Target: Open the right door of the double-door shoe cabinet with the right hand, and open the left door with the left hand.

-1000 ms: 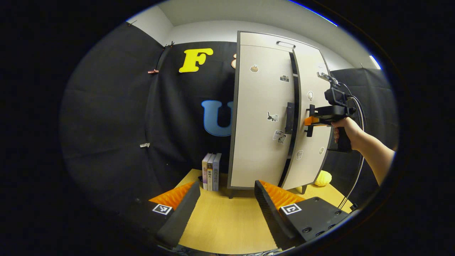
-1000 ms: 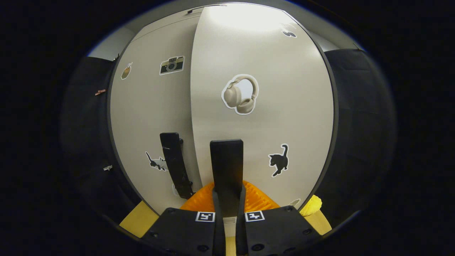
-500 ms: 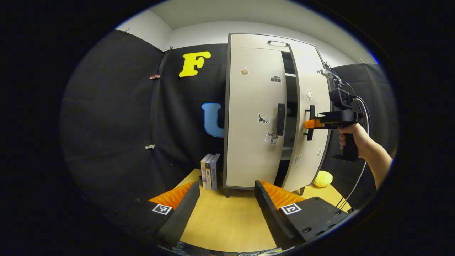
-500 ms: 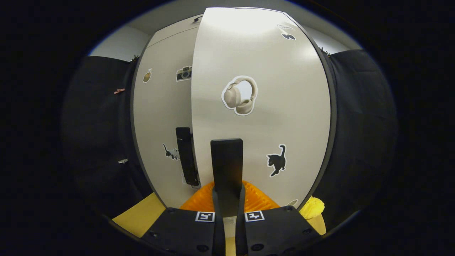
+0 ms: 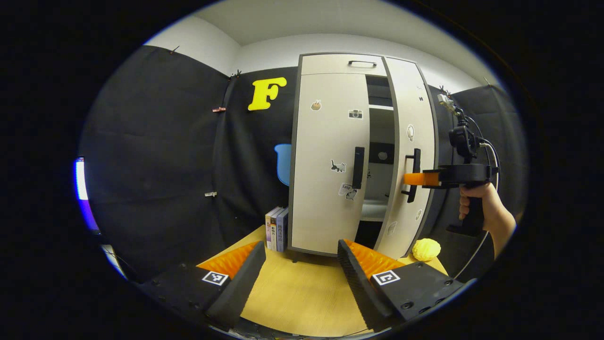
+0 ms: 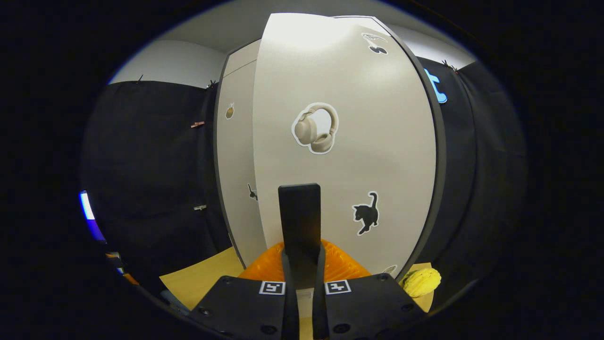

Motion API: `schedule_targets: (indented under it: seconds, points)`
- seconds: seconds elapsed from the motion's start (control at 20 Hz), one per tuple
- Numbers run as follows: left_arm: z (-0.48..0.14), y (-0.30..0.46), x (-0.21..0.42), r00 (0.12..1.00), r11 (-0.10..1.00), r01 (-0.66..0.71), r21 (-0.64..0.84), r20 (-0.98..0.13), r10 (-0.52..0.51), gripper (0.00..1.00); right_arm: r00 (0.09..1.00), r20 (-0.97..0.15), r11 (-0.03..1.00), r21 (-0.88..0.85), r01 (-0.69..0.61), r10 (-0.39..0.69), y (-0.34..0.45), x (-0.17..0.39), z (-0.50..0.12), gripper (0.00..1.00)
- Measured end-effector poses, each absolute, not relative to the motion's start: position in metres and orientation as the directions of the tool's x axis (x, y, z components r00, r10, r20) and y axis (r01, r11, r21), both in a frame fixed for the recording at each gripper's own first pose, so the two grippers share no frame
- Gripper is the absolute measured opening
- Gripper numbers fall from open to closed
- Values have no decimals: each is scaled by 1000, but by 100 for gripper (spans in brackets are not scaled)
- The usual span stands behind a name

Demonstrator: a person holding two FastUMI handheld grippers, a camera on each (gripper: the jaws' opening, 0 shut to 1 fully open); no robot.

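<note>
The tall pale shoe cabinet [image 5: 332, 63] stands at the back of the wooden surface. Its left door [image 5: 323, 141] is closed, with a black handle [image 5: 358, 167]. The right door [image 5: 409, 118] is swung partly out, showing shelves inside. In the left gripper view a hand holds my right gripper [image 5: 411, 179] shut on the right door's black handle [image 5: 415, 163]. In the right gripper view that handle [image 6: 299, 212] stands upright, pinched in my right gripper [image 6: 302, 259], with the right door [image 6: 368, 118] close behind it. My left gripper [image 5: 300, 248] hangs open well short of the cabinet, holding nothing.
Three books [image 5: 276, 228] stand left of the cabinet's foot. A yellow knobbly object [image 5: 426, 249] lies at the right foot, also the yellow object [image 6: 420, 282]. The wooden top [image 5: 292, 293] lies between my left gripper and the cabinet.
The right door has swung further out with my right gripper on its handle, widening the gap between the doors. My left gripper has drawn back a little and stayed open.
</note>
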State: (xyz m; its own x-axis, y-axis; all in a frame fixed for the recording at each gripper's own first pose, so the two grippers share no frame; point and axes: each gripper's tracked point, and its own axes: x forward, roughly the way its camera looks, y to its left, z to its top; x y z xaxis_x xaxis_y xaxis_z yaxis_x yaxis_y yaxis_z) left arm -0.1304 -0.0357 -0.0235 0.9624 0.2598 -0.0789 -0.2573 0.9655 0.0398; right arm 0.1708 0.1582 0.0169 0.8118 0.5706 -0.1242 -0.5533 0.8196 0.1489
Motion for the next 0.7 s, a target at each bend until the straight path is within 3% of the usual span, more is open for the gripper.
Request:
schedule_targets:
  seconds: [0.4,0.7]
  points:
    - [-28,-68,-132,957,960,-274,57,-78,278,95,794,-109,798,167,-579,599,123,156,18,15]
    - [-38,-91,-121,965,969,-236,70,-103,243,95,853,-120,858,155,-489,508,90,158,17,14]
